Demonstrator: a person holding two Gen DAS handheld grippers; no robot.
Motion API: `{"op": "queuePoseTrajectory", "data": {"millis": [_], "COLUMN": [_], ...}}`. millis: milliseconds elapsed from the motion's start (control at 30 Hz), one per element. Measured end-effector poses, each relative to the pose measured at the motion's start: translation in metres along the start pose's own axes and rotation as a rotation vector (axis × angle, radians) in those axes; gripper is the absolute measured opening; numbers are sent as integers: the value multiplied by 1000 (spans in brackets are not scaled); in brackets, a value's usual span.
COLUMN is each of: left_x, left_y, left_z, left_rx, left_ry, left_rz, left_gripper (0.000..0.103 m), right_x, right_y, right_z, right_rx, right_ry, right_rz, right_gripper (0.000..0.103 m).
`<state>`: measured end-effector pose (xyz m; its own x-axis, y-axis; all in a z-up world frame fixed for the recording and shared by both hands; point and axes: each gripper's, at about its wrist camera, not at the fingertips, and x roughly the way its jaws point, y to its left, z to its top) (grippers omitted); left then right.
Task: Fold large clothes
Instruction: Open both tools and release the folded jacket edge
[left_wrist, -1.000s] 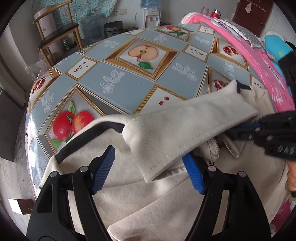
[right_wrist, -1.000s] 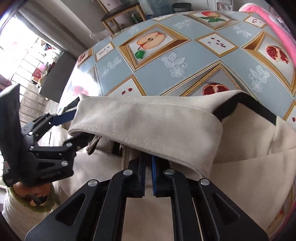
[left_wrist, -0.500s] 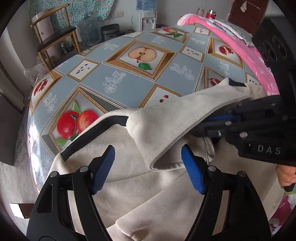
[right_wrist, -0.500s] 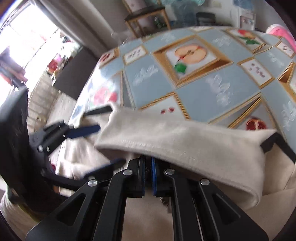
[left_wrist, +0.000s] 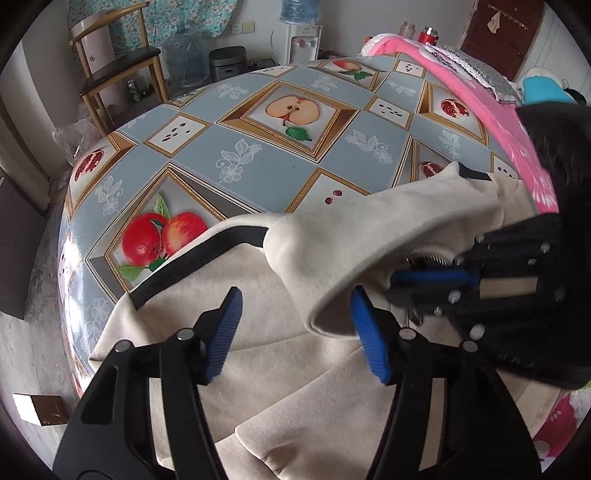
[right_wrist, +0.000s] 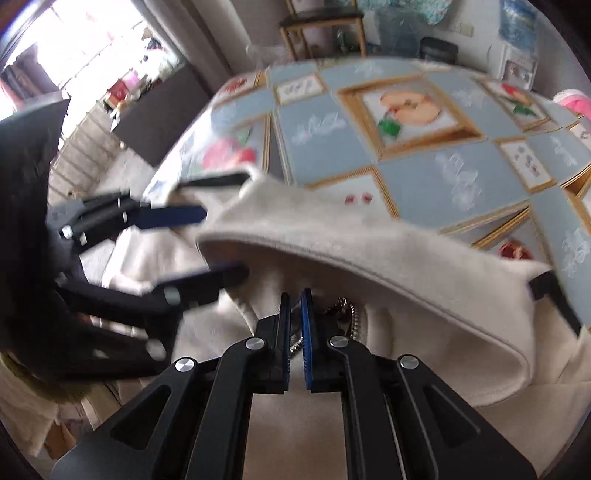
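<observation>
Your left tongs were closing, blue pads spread around a raised fold of the one cream garment, not yet pressing it. Your right tongs were pinched on its zipper edge. It lay at six o'clock on the fruit-patterned surface; one wooden chair stood at eleven.
</observation>
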<state>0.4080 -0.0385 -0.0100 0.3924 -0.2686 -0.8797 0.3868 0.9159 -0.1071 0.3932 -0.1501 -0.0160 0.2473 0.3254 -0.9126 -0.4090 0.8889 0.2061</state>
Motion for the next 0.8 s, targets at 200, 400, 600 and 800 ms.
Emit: {"op": "queuePoseTrajectory", "data": {"millis": [200,400,600,800], "left_x": [-6,-9,-30,-44], "left_y": [3,-6,-14,-26], "left_z": [1,3,5,-6], "left_rx": [-23,-13,-21,31], "left_ry": [-10,-18,-45,-12], "left_rz": [-31,-40,-79,-76], "left_gripper": [33,7,5,5], "right_x": [-67,-97,-77,-65], "right_y": [2,-39,-73,-71], "right_z": [1,17,19,11], "right_rx": [-52,72,186,179], "right_ry": [-145,-222,-182,-176], "right_rz": [-13,-54,-51,9], "right_gripper": [7,7,7,7]}}
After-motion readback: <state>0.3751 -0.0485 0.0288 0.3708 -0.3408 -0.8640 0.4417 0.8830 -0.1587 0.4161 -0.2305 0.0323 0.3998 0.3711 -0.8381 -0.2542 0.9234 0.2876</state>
